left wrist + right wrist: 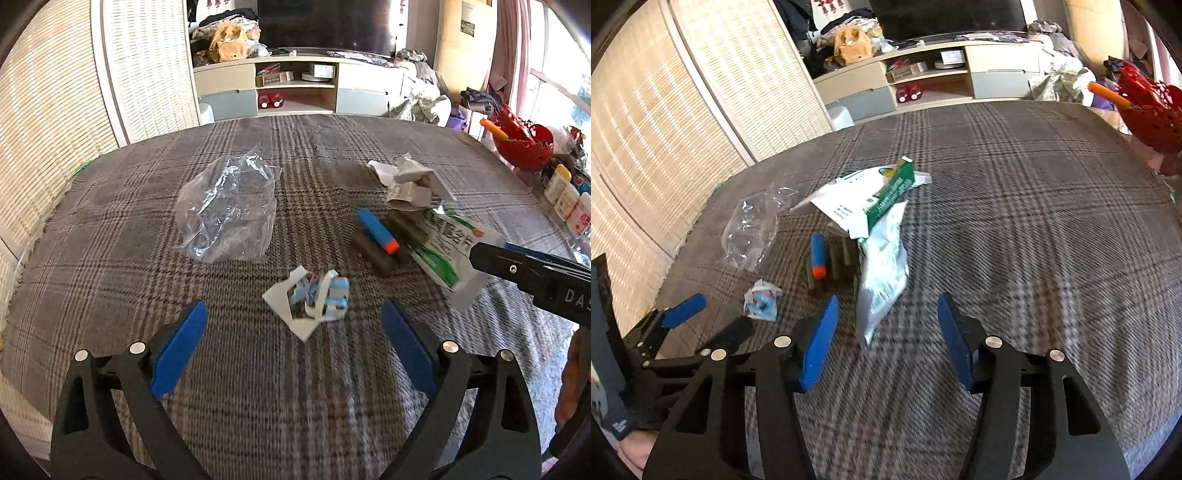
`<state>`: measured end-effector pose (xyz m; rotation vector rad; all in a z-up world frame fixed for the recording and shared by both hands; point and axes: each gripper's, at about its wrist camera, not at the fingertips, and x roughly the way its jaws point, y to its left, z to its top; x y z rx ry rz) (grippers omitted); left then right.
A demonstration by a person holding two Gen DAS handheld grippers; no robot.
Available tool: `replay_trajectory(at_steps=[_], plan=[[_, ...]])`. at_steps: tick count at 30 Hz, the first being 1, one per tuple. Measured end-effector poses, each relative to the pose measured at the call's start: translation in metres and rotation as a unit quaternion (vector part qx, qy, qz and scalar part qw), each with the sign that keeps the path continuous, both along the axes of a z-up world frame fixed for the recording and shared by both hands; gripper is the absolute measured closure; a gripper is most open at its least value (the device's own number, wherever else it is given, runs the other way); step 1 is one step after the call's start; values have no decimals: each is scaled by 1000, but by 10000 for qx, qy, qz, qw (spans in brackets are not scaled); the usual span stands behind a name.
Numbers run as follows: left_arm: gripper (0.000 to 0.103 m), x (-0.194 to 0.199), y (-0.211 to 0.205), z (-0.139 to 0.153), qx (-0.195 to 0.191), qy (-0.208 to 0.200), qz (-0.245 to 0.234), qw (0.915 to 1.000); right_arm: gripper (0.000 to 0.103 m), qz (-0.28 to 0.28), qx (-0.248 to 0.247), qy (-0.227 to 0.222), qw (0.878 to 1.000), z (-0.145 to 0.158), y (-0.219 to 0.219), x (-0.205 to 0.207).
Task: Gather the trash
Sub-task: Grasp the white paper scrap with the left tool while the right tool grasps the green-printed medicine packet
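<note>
Trash lies on a plaid-covered table point(110, 258). A crumpled blue-and-white wrapper point(317, 299) sits just ahead of my left gripper point(293, 308), which is open and holds nothing. Farther off are a clear plastic bag point(229, 210), a blue foam dart with an orange tip point(376, 230), a crumpled white carton point(410, 181) and a green-and-white pouch point(450, 251). In the right wrist view the pouch point(882, 280) reaches in between the fingers of my right gripper point(888, 301); the pads stand apart from it. A green-and-white box point(886, 192) rests behind the pouch.
A red openwork basket point(524, 144) with an orange-handled tool stands at the table's far right, with small bottles point(565, 199) beside it. Beyond the table are a TV cabinet point(295, 85) and a woven screen point(55, 110). The left gripper point(713, 314) shows low at the left.
</note>
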<state>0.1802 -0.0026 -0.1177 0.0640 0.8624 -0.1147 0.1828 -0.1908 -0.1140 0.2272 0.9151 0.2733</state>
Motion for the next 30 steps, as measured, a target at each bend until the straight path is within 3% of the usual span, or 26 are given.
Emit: replay_trajectory(at_steps=[3,5,8,11,13,14,30], plan=[[22,10,-3,-6,18,66,-37,10000,62,45,-115,0,9999,-3,8,7],[27,14,-3,-8,-3,72,-53,10000,76,64,-120,48,9999,-6,11,11],[36,19,-5,-9,-99,64,-155,9998,84,91,-147,92,9998,-9,11,12],[57,19,-6,-11,-199,84,-265,9994,89,103,-238,91,9996,-9,9,9],[83,16,-7,-14,-289,159,-366,9988,89,85,-238,105,9996,-8,5,6],[86,16,-8,-15,-298,180,-395,9986,90,76,-244,109,9996,-7,3,4],[91,-67,-10,-9,-299,92,-558,9980,91,-90,42,89,9999,0,-33,-70]])
